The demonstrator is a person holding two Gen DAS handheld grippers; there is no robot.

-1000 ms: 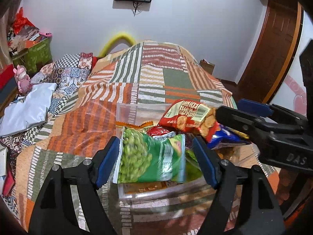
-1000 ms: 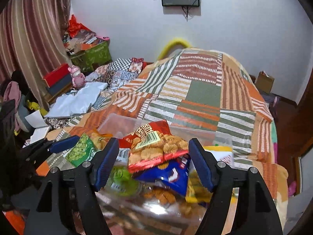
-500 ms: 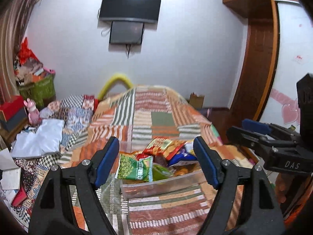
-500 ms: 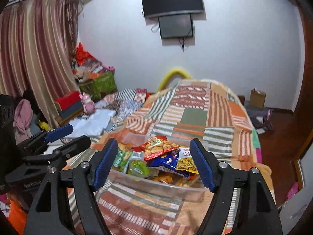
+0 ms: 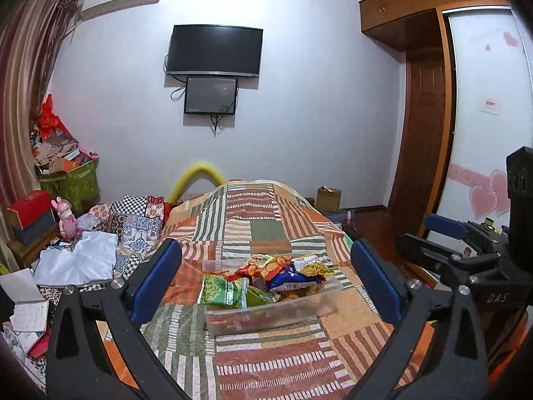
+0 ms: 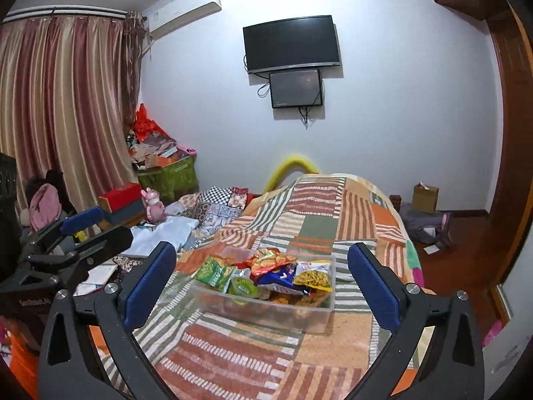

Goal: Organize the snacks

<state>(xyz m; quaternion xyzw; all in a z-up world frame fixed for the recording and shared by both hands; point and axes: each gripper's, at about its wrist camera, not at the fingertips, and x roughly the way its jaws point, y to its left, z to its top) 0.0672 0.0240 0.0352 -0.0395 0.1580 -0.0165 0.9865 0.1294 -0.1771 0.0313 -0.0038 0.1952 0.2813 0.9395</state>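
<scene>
Left tool (image 5: 266,276): jaws have just been opening and now stand spread wide, nothing between the blue pads, held back from the bed and clear of the box.
Right tool (image 6: 261,275): jaws have likewise just been opening, now spread wide with nothing pinched, apart from the box.
Box (image 5: 276,313): clear plastic, sitting on the striped patchwork bedspread (image 5: 266,366), near the foot end of the bed.
Snacks: all piled inside the box, heaped above its rim.
Green packet (image 5: 221,291): at the left end, leaning over the rim.
Red packet (image 5: 263,263): on top of the pile, in the middle.
Blue packet (image 6: 276,278): under the red one.
Yellow packet (image 6: 314,275): at the right end.
Green tub (image 6: 245,286): low in the box, beside the green packet.
Wall: a dark television (image 5: 215,50) with a smaller screen below it.
</scene>
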